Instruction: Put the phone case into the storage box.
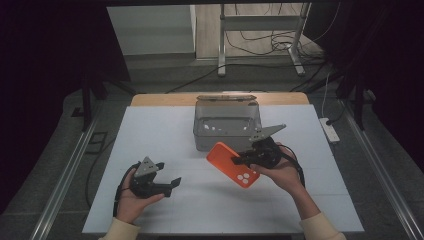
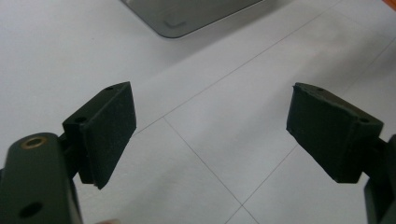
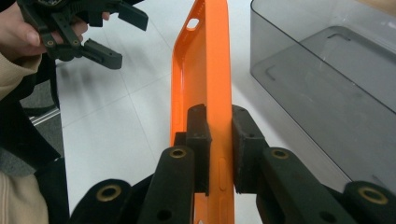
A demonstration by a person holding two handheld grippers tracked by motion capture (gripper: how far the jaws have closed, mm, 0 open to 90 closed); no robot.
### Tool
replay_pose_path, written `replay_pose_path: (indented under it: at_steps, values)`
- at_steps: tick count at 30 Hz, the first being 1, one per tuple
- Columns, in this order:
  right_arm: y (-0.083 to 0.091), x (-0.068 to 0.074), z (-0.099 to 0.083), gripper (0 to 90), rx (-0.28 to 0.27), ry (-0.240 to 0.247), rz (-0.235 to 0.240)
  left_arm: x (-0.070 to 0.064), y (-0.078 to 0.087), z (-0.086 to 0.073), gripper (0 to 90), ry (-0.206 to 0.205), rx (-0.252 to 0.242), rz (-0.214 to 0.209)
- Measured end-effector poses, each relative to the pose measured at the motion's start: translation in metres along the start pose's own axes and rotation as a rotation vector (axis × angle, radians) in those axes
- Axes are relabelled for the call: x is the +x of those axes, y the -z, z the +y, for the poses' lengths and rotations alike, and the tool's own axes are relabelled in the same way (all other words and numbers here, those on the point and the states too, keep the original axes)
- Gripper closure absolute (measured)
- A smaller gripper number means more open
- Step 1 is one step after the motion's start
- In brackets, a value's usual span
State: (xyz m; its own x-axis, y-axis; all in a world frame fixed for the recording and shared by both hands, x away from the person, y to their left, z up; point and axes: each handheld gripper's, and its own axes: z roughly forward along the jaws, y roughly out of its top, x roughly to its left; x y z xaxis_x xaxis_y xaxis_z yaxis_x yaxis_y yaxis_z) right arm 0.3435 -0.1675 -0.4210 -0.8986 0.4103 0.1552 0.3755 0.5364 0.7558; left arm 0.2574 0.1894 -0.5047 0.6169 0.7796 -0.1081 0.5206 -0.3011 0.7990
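Observation:
An orange phone case (image 1: 232,163) hangs above the white table, just in front of a grey see-through box (image 1: 227,125). My right gripper (image 1: 239,160) is shut on the case's long edge. In the right gripper view the orange case (image 3: 201,70) stands on edge between the two pads, with the box (image 3: 327,70) to its right. My left gripper (image 1: 170,184) is held low at the left of the table, open and empty. Its jaws stand wide apart in the left gripper view, where the left gripper (image 2: 210,135) has bare table between its pads.
The white table (image 1: 150,140) has a wooden strip (image 1: 160,99) at its far edge. A white power strip (image 1: 330,130) lies on the floor at the right. A metal stand (image 1: 260,30) and cables are beyond the table.

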Motion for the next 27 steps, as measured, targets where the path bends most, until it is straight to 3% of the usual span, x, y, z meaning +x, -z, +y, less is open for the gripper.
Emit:
replay_pose_path:
  at_steps: [16,20,27]
  values:
    - [0.009,-0.002,0.003,79.7,-0.032,-0.045,-0.046,0.0,-0.001,0.001,16.3,-0.005,0.006,-0.004]
    - [0.011,-0.004,0.005,79.8,-0.05,-0.08,-0.062,-0.001,-0.001,0.002,16.2,-0.005,0.002,-0.006]
    - [0.018,-0.006,0.015,79.8,-0.057,-0.087,-0.086,0.0,-0.001,0.003,16.3,-0.004,-0.002,-0.009]
